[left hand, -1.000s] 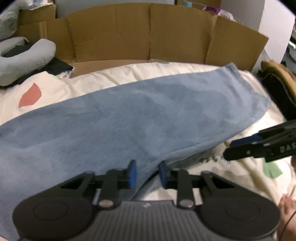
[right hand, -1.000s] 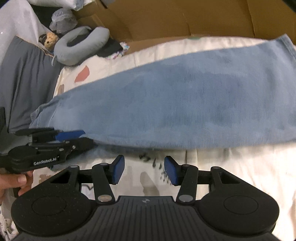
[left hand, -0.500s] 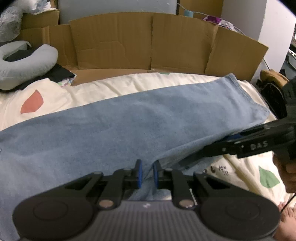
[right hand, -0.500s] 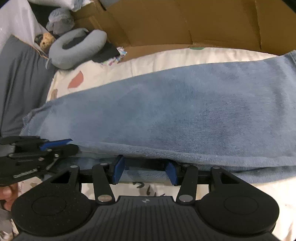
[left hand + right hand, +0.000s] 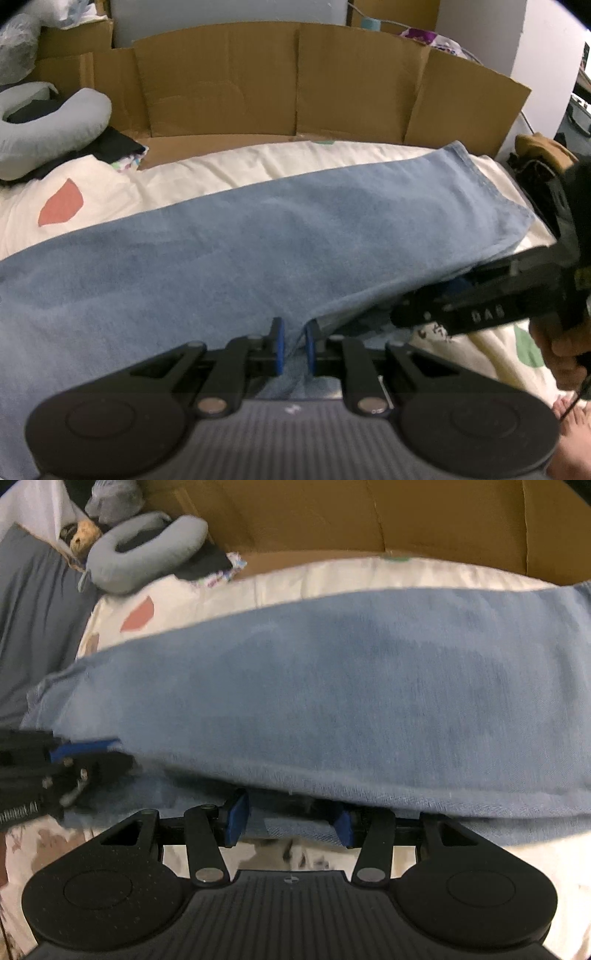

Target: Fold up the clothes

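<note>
A pair of light blue jeans (image 5: pixel 258 240) lies lengthwise across a cream bedsheet (image 5: pixel 258 158), folded leg on leg. My left gripper (image 5: pixel 293 345) is shut on the near edge of the jeans, with denim pinched between its blue pads. It shows at the left of the right wrist view (image 5: pixel 85 753). My right gripper (image 5: pixel 290 821) is open, its fingers pushed under the near edge of the jeans (image 5: pixel 332 701), with a lower denim layer between them. It shows at the right of the left wrist view (image 5: pixel 436 306).
A cardboard wall (image 5: pixel 295 81) stands behind the bed. A grey neck pillow (image 5: pixel 48 125) and dark clothes lie at the far left. A grey cushion (image 5: pixel 33 620) is at the left edge. Dark bags (image 5: pixel 539 162) sit at the right.
My left gripper has closed on the jeans' near edge. My right gripper has moved forward, its fingers sliding under the jeans' edge while staying open.
</note>
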A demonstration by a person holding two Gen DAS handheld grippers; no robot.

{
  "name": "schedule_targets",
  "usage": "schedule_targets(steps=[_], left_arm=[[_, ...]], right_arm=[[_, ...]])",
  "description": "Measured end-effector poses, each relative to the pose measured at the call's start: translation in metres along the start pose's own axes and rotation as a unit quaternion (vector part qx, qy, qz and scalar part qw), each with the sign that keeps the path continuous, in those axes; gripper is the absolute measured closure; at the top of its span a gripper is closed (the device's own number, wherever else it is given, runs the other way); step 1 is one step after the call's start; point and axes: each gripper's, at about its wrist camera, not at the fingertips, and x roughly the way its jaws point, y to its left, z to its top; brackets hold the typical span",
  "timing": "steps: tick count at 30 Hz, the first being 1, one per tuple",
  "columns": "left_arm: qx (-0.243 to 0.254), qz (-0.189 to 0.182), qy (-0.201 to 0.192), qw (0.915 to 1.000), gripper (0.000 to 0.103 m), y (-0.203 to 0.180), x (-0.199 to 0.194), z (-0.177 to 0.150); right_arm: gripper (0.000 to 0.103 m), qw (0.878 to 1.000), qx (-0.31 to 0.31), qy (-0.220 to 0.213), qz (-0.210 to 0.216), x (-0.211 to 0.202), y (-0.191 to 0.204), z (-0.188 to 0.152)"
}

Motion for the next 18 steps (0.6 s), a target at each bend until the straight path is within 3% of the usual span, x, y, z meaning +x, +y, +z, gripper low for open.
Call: schedule_targets(steps=[12,18], left_arm=[[0.035,0.006,0.039,0.9986,0.090,-0.014,0.019,-0.016],[0.057,0.009,0.063,0.9963,0.083,-0.019,0.028,-0.033]], right_arm=[[0.052,1.000,0.008,0.002,0.009,-0.011,-0.008,-0.014],[0.052,1.000,0.023,-0.002,0.021,-0.021,-0.016,-0.019]])
